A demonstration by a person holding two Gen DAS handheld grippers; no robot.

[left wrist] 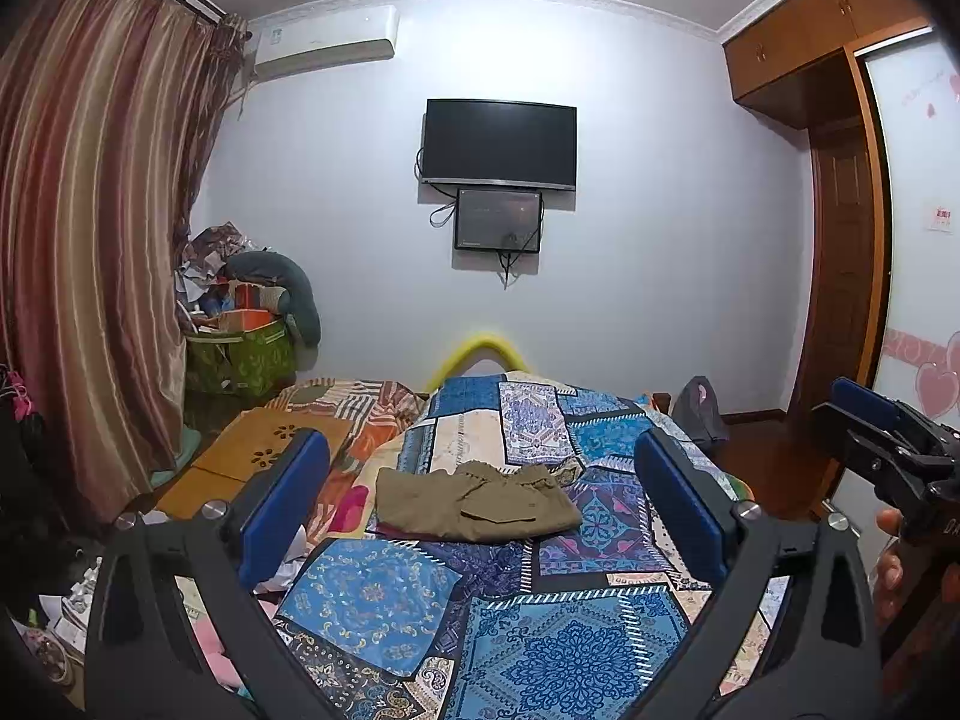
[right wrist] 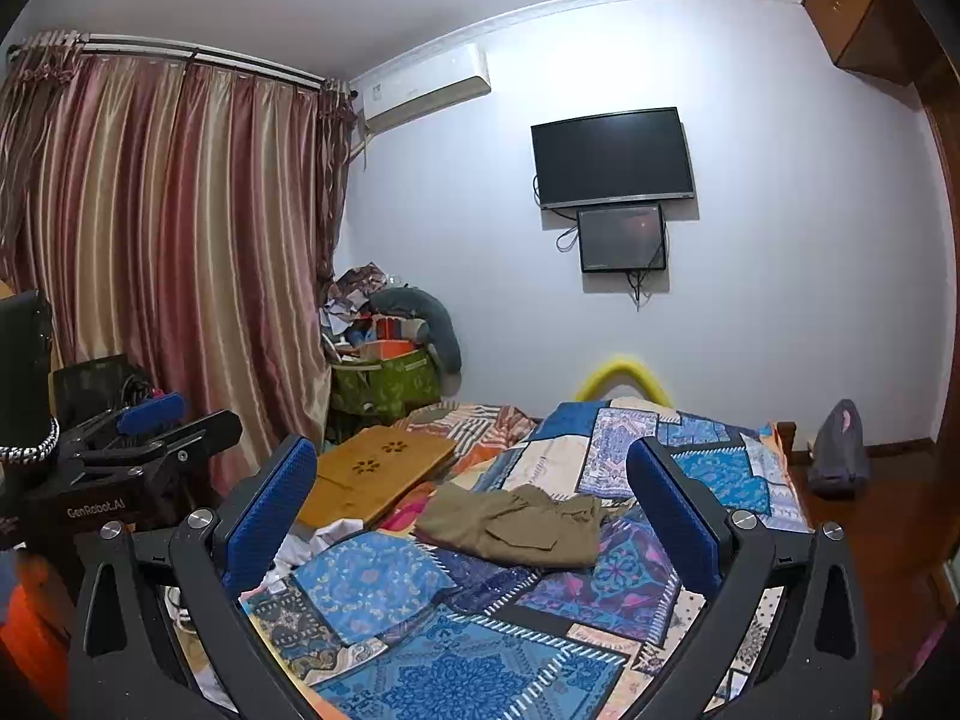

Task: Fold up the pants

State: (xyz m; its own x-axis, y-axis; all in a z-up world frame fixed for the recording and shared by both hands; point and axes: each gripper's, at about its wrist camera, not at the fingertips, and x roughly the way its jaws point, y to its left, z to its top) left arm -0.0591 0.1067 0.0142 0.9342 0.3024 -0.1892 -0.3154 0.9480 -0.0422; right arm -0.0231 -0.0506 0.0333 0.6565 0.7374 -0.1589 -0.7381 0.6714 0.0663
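Wide bed (left wrist: pixel 540 648) under a blue patchwork quilt (right wrist: pixel 480 678), filling the lower half of both views, with a wooden lap tray (right wrist: pixel 372 474) lying on its far left side. Olive pants (left wrist: pixel 480 501) resting near the middle of the quilt, already bundled into a compact, roughly rectangular packet, pocket flap facing up, upper edge rumpled. Both tools held level and well short of the cloth, touching nothing. Left gripper (left wrist: pixel 480 498) with fingers spread wide and empty; right gripper (right wrist: pixel 474 516) likewise wide and empty, each framing the pants from afar. Judged as the close of a fold or a pause before one more. For a clean next fold: approach low over the quilt, pinch only the pants layers at two corners of one short edge, avoid snagging the quilt beneath, lift both corners evenly, carry them across to meet the opposite edge, then smooth the bunched top edge flat before letting go.
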